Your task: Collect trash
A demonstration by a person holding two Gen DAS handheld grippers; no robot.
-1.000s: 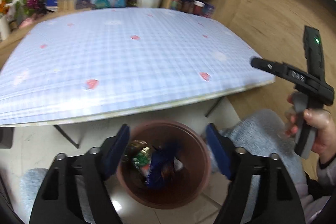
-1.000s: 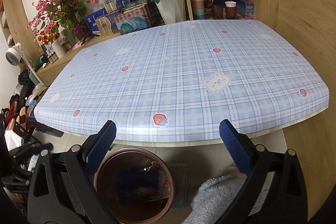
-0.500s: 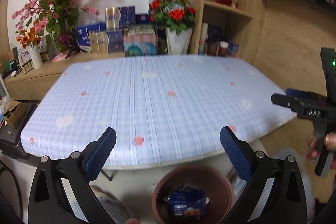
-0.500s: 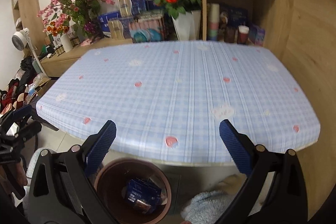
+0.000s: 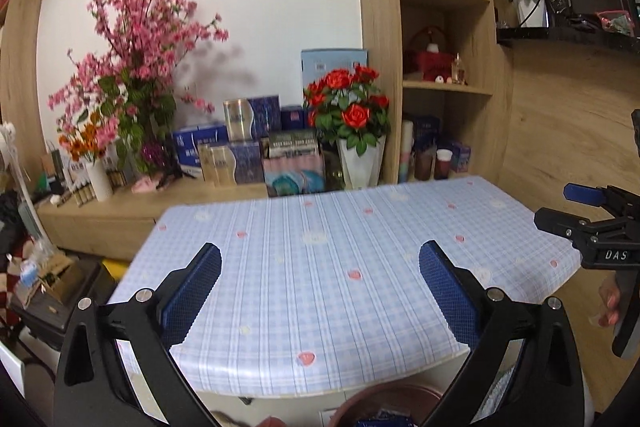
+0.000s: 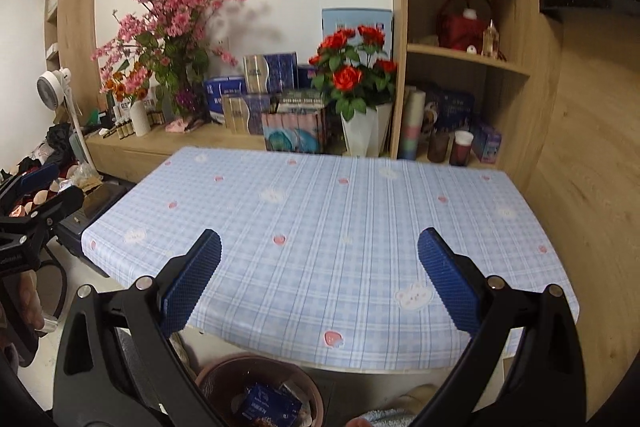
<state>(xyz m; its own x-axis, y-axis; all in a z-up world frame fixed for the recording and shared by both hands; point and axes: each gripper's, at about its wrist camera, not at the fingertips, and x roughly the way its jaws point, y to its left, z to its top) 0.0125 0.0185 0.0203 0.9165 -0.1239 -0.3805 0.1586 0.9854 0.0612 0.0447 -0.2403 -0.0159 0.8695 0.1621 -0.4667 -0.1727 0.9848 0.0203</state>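
Trash – a blue packet – lies in the brown bin under the bench. Both the left gripper and the right gripper have risen since a second ago, fingers spread wide, holding nothing.

Left gripper: black plastic arms with cut-out slots, silver screw heads, blue textured pads. Right gripper: identical build; seen sidelong from the left wrist view it bears white lettering "DAS" (further characters unreadable), with a grey trigger.
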